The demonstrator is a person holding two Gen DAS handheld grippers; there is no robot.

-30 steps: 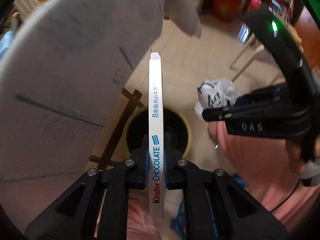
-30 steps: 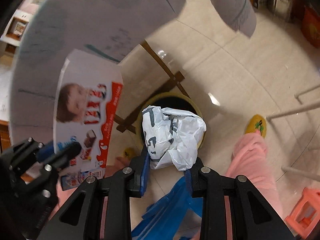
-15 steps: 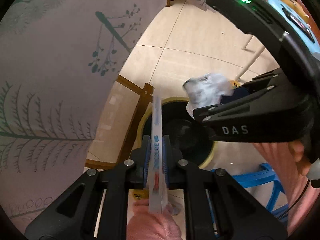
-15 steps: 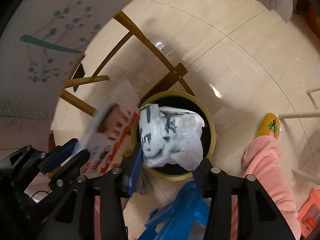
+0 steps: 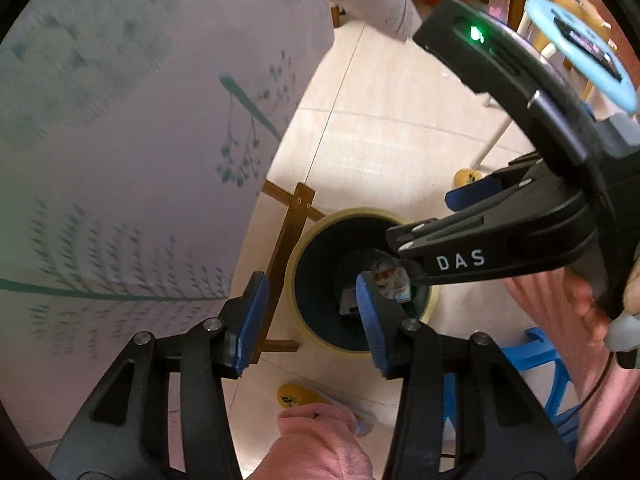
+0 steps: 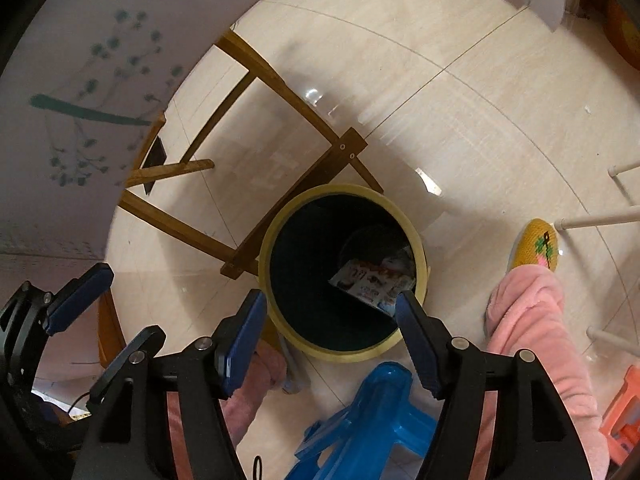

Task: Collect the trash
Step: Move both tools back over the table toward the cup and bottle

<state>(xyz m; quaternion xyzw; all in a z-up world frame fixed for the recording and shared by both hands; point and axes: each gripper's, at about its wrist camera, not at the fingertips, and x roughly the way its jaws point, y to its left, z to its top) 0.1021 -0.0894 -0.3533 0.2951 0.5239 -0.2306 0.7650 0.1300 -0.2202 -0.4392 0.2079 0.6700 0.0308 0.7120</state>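
**Both jaws empty above the bin**

Jaws of the left gripper [image 5: 310, 316] stand apart with nothing between the blue pads, having just been opening. Jaws of the right gripper [image 6: 332, 334] are likewise spread wide and bare, and they too have just been opening. Both grippers point steeply down at the floor.

Straight ahead of both pairs of jaws, below them, stands a round bin [image 6: 280, 220] with a yellow rim and a dark inside. Within it lies the chocolate box [image 6: 370, 282], its printed face turned up and tilted against the wall on the side of the right gripper's right-hand finger. Something pale shows next to it, too dim to make out.

From the left wrist view the right gripper [image 5: 424, 220] reaches in from the right, its tips over the bin's mouth, with a green light on its body.

Wooden table legs [image 6: 280, 92] cross the tiled floor beyond the bin, under a pale tablecloth [image 5: 120, 160] printed with green sprigs. Nearer than the jaws are a blue plastic stool [image 6: 372, 416], pink sleeves or trouser legs [image 6: 532, 320] and a yellow slipper [image 6: 536, 244].
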